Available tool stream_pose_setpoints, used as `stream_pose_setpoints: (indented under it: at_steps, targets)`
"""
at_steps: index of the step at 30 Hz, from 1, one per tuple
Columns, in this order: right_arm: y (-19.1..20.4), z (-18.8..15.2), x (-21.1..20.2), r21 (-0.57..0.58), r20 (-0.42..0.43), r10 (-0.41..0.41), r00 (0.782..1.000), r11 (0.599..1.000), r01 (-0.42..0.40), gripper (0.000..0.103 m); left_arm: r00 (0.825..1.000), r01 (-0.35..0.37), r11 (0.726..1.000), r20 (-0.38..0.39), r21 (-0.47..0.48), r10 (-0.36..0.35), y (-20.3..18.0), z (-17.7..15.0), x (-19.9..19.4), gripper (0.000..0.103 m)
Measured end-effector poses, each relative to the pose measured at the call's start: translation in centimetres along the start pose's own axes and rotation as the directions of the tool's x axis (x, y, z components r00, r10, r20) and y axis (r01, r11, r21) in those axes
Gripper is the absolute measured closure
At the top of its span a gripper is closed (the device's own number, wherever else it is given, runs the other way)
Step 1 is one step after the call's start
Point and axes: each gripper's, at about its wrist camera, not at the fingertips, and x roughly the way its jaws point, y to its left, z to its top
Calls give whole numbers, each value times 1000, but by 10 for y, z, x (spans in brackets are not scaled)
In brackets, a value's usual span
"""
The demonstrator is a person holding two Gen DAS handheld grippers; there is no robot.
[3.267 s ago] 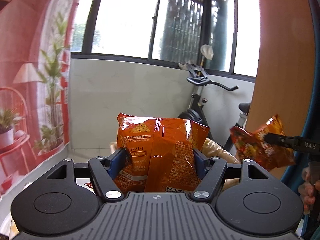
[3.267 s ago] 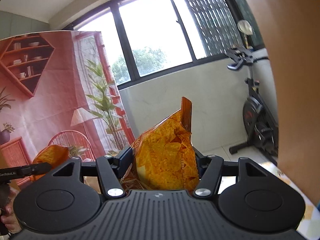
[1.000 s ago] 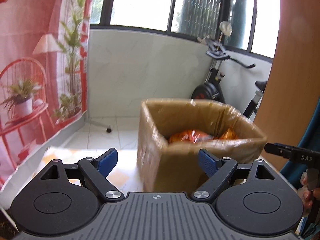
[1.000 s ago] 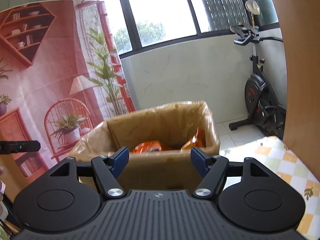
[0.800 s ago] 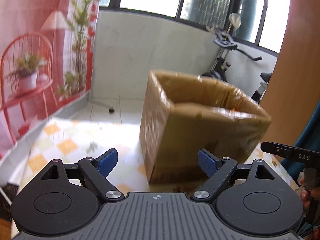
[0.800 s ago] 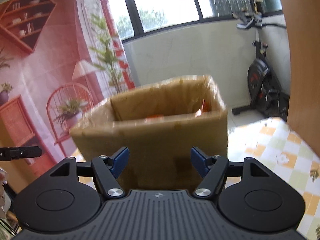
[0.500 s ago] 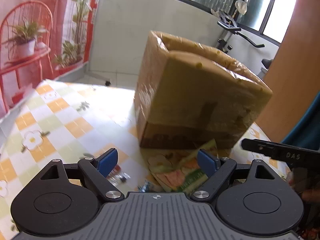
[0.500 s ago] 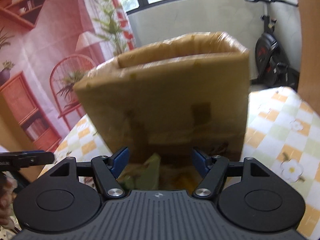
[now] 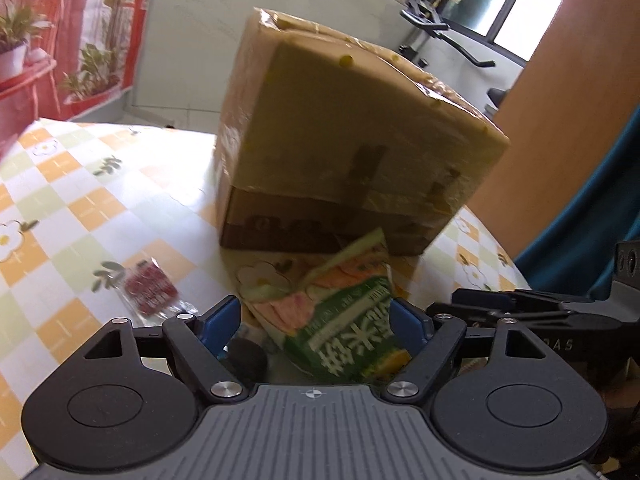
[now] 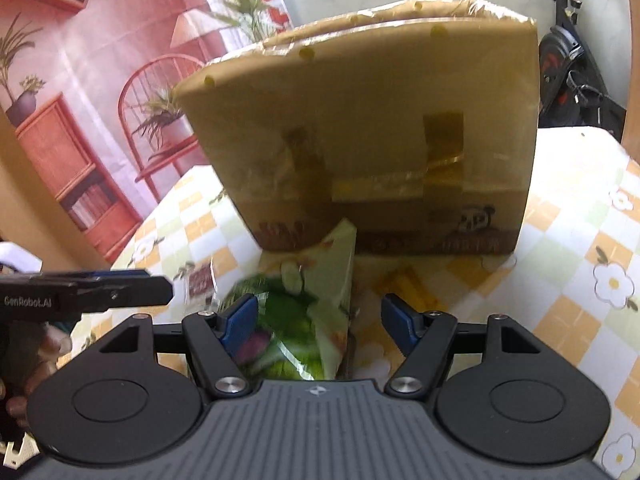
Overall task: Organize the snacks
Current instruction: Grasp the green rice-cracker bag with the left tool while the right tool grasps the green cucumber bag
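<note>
A tall cardboard box [image 9: 344,148] stands on the checkered table; it also shows in the right wrist view [image 10: 380,132]. A green snack bag [image 9: 340,320] lies on the table in front of it, between the open jaws of my left gripper [image 9: 316,320]. The same green bag [image 10: 304,320] lies under my right gripper [image 10: 320,320], which is open too; the bag is nearer its left finger. Neither gripper holds anything. The box's inside is hidden from both views.
A small red packet [image 9: 150,288] lies on the table left of the green bag, also in the right wrist view [image 10: 200,280]. A yellow packet [image 10: 404,284] lies by the box's front. An exercise bike [image 10: 568,80] stands behind the table.
Both grippers held orange snack bags above the box earlier; both are now open and empty. They have dropped down in front of the box to the green bag on the table.
</note>
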Motion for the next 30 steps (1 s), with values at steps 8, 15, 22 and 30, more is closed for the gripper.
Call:
stream_pose_setpoints:
  at_steps: [8, 15, 22, 30]
  targets:
    - [6, -11, 1, -23, -39, 28, 999, 999, -29, 32, 999, 34, 999, -35, -20, -35, -3, -6, 10, 21]
    - [-8, -16, 9, 50, -60, 20, 998, 999, -17, 38, 996, 55, 998, -62, -34, -57, -3, -7, 20, 22]
    - [-26, -20, 15, 132, -77, 8, 997, 991, 2, 38, 993, 60, 996, -93, -70, -67, 2, -5, 35, 22]
    - [-29, -22, 27, 124, -123, -12, 992, 992, 27, 38, 992, 60, 990, -99, -126, -73, 11, 0, 53, 24]
